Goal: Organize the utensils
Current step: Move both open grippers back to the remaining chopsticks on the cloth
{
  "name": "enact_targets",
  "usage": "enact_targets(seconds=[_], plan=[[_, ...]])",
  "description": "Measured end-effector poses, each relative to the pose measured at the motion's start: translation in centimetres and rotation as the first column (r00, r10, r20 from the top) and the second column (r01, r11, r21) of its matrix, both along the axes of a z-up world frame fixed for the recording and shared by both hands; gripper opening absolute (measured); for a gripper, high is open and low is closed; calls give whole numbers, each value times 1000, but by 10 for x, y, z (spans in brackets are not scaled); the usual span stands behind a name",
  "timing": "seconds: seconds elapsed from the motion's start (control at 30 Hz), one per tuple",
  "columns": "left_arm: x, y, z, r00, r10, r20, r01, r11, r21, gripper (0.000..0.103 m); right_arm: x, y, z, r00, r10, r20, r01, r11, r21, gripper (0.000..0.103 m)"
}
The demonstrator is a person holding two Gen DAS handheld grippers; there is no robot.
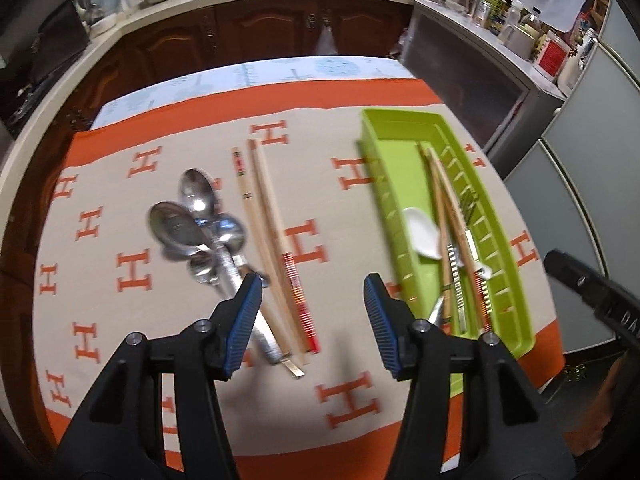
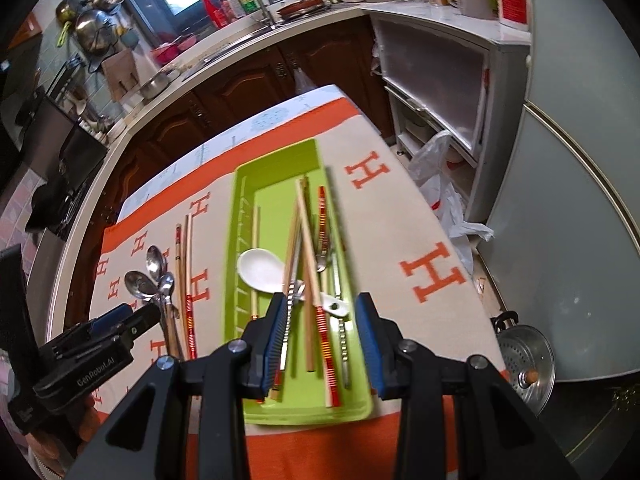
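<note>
At ten o'clock on the tabletop the metal spoons lie beside loose chopsticks; our left tool gapes empty above them, seemingly next to grasp; at two o'clock the green tray holds sorted utensils; our right tool hovers wide, empty

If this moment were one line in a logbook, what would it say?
left claw: open, empty | right claw: open, above green tray | metal spoons, chopsticks: on cloth
</note>
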State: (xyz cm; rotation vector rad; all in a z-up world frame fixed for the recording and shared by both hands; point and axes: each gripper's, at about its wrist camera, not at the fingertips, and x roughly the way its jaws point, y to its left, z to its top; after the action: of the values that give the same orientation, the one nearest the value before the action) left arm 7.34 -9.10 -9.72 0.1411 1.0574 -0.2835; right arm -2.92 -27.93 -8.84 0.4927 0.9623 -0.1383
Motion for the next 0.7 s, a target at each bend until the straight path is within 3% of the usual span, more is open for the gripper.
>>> enact_targets(seconds=[0.4, 0.7], plan=[[-2, 94, 1, 994, 106, 24, -105, 994, -34, 50, 28, 58, 25, 989, 148, 7, -148, 987, -60, 35], [2, 152, -27, 979, 199, -48, -201, 979, -40, 50, 75, 114, 27, 946, 322, -14, -323, 946, -26, 35]])
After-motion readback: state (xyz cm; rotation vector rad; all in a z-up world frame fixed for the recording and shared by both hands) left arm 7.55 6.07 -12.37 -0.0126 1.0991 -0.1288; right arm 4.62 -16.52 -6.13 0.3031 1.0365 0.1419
